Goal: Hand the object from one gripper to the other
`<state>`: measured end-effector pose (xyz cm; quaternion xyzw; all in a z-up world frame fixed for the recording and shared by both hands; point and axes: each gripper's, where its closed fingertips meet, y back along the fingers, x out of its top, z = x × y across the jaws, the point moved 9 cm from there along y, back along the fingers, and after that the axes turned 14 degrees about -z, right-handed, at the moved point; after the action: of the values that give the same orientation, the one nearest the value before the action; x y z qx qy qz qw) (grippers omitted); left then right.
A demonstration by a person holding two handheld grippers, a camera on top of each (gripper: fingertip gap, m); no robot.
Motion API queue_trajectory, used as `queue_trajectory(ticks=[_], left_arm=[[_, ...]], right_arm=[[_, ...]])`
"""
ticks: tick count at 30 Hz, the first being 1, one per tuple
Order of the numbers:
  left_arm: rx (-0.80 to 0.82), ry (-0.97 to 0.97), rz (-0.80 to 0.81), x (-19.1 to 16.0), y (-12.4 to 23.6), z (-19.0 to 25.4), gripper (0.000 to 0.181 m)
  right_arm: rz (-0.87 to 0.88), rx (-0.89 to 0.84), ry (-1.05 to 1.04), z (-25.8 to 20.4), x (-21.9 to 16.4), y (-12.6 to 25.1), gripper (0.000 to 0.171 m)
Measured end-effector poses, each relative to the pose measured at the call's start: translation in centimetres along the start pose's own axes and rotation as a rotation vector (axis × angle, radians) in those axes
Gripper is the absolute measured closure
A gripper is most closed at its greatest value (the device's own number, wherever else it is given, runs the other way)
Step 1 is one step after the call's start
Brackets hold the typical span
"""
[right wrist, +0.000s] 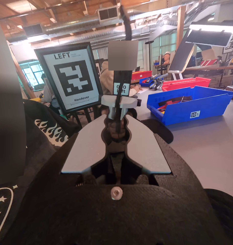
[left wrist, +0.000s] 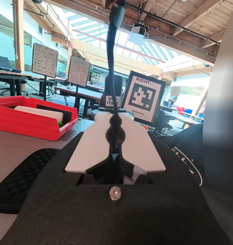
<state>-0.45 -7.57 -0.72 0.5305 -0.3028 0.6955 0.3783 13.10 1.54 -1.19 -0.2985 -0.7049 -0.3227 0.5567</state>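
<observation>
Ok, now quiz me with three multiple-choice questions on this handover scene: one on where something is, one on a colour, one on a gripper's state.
1. In the left wrist view, where is the red bin?
A. On the table, left of the left gripper
B. Hanging from the ceiling
C. On the floor under a chair

2. In the right wrist view, what colour is the nearest bin?
A. Green
B. Blue
C. White

3. What state is the left gripper in?
A. Wide open and empty
B. Shut on the black cord
C. Shut on a white roll

Answers:
1 A, the red bin rests on the grey tabletop, left of the fingers.
2 B, the blue bin sits closest, with red ones behind it.
3 B, the fingertips meet around the cord, which rises from between them.
</observation>
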Motion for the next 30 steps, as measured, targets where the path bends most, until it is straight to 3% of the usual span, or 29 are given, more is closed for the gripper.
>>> queue_trajectory(ticks=[2,5,10,17,19,30], left_arm=[[-0.001,-0.002,-0.002,0.0,-0.1,0.0,0.177],[-0.011,-0.003,-0.004,-0.1,-0.3,0.2,0.177],[0.006,-0.01,-0.03,-0.1,-0.1,0.1,0.16],[0.006,-0.014,-0.102,-0.6,-0.9,0.0,0.164],[0.001,-0.02,-0.087,-0.7,-1.0,0.1,0.173],[-0.025,-0.006,0.094,0.3,0.2,0.0,0.173]], right_arm=[[-0.016,-0.007,0.007,0.0,-0.2,-0.5,0.149],[-0.012,-0.002,0.021,-0.1,-0.3,-0.8,0.166],[0.055,-0.006,0.015,0.0,0.2,0.1,0.167],[0.106,-0.025,0.026,-0.1,0.7,1.0,0.167],[0.092,-0.019,0.032,-0.2,0.6,0.8,0.166],[0.112,-0.043,0.043,-0.3,0.6,0.7,0.154]])
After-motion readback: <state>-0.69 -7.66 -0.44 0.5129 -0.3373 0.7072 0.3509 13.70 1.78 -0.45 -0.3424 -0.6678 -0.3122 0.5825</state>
